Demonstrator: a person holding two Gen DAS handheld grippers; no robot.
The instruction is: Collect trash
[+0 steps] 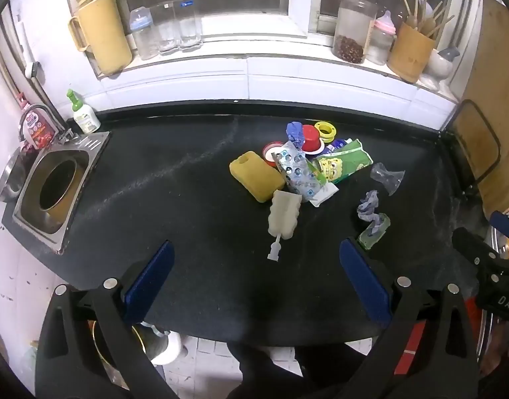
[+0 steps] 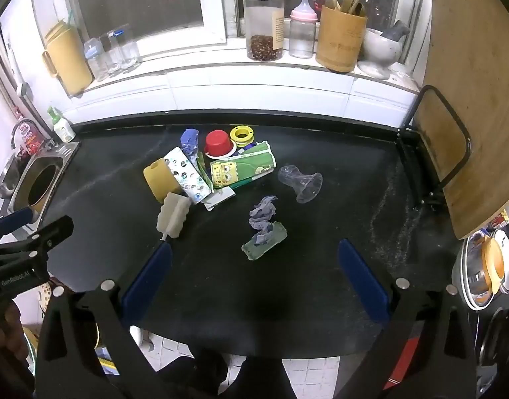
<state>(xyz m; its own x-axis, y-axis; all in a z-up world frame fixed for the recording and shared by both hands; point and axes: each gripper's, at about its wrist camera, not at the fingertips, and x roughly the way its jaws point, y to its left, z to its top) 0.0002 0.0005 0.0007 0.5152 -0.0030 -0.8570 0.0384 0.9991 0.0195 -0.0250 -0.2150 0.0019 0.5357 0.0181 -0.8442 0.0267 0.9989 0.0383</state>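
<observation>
A heap of litter lies mid-counter: a yellow sponge (image 1: 256, 177), a white foam brush (image 1: 285, 214), a blister pack (image 1: 296, 168), a green cartoon wrapper (image 1: 342, 163), a red cup (image 1: 311, 138), a yellow tape ring (image 1: 327, 130), a clear crumpled cup (image 2: 301, 183) and a grey crumpled tissue on a green tray (image 2: 263, 229). My left gripper (image 1: 257, 259) hangs open above the near counter, the brush's handle between its fingers but untouched. My right gripper (image 2: 254, 261) is open too, just short of the green tray.
A steel-framed round waste hole (image 1: 56, 189) is set into the counter's left end, with a tap and soap bottle (image 1: 84, 116) behind it. Jars, bottles and a utensil holder (image 2: 340, 38) line the windowsill. A wooden board (image 2: 470, 99) leans at the right.
</observation>
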